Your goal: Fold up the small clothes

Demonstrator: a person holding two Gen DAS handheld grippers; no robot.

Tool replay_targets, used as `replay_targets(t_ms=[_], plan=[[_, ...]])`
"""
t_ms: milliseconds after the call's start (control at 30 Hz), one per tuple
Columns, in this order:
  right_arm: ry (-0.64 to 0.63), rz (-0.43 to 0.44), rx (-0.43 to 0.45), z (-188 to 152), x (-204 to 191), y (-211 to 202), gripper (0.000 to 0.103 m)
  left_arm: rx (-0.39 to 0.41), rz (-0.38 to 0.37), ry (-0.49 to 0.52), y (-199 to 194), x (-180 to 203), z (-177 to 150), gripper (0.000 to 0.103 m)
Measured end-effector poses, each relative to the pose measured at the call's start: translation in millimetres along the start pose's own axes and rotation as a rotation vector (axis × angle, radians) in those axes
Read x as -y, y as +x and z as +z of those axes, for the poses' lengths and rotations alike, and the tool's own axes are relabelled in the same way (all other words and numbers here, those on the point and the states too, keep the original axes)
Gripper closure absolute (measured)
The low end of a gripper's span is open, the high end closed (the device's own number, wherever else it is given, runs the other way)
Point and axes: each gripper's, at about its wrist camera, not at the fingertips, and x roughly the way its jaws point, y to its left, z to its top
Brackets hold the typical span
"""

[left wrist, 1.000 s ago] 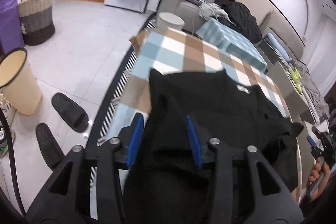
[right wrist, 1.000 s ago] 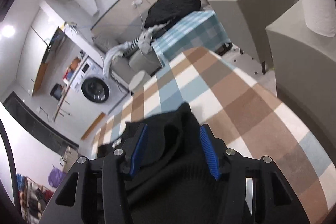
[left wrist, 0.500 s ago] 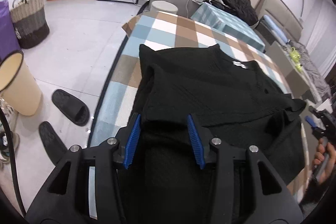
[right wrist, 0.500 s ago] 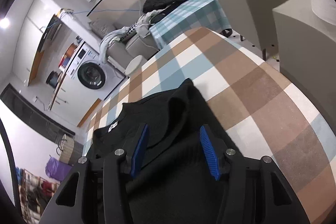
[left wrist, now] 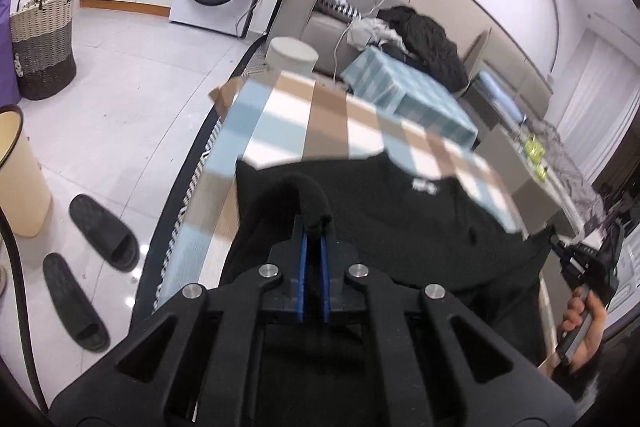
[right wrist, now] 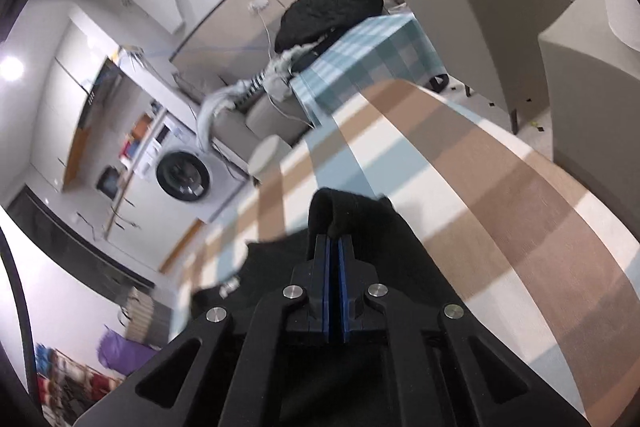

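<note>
A: Where do we stand with the two tongs?

B: Our left gripper (left wrist: 313,227) has just been closing, and now its blue pads are clamped on a raised fold of the black knit top (left wrist: 400,223). Our right gripper (right wrist: 334,237) has just been closing too, and it pinches another bunch of the same black knit top (right wrist: 360,223) between its pads.

A: And where is the garment?

B: It lies on the checked tablecloth (left wrist: 288,115), at the near side of the table, with the neck label on the far part. In the left view we see our right hand (left wrist: 580,323) at the right end of the cloth.

A: How much is done?

B: We judge it is early. The top looks mostly spread, with wrinkles at the near edge, and no finished fold is visible. Both near parts are gripped, so we think the first fold comes next: carry them to the far side, then flatten and fold again.
</note>
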Motion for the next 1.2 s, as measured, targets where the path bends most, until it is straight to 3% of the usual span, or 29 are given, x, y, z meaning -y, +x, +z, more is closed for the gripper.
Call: replay_targets(t_ms=[200,333,400,533,700,767,1000,1067,1100,1133,1167,1200], plan=[[0.127,-0.066,0.063,26.8,6.9,24.1,0.095,0.016,0.019,-0.084,36.2,-12.4,47.7,0.099],[0.159,-0.103,-0.005,26.7,17.1,38.4,0.076,-0.033,0.074,-0.142,59.1,-26.7,55.0,0.083],[0.105,-0.113,-0.026,23.4,14.9,36.2,0.072,-0.04,0.088,-0.122,60.7,-28.0,50.8,0.076],[-0.026,-0.13,-0.13,19.3,10.2,37.8,0.062,-0.038,0.103,-0.062,56.4,-23.6,37.0,0.05],[-0.238,-0.159,-0.23,8.5,0.7,38.9,0.049,-0.053,0.129,0.008,54.8,-14.2,24.1,0.049],[-0.284,-0.172,-0.241,6.2,0.3,41.3,0.049,-0.056,0.135,0.033,54.9,-9.2,20.6,0.049],[-0.237,-0.191,-0.204,9.2,7.7,65.2,0.049,-0.072,0.174,0.094,78.1,1.4,19.8,0.048],[-0.217,-0.195,-0.19,8.3,7.8,71.0,0.049,-0.06,0.197,0.105,84.8,1.8,22.1,0.052],[-0.212,-0.2,-0.182,7.7,7.9,74.0,0.049,-0.048,0.202,0.108,86.8,1.7,22.9,0.069],[-0.209,-0.212,-0.174,7.4,7.4,75.6,0.05,-0.041,0.204,0.111,88.9,1.3,23.5,0.094],[-0.206,-0.22,-0.156,7.5,7.2,76.4,0.052,-0.045,0.201,0.113,91.2,0.6,24.5,0.102],[-0.206,-0.223,-0.142,7.8,6.7,76.1,0.061,-0.047,0.188,0.113,92.1,-0.4,25.3,0.103]])
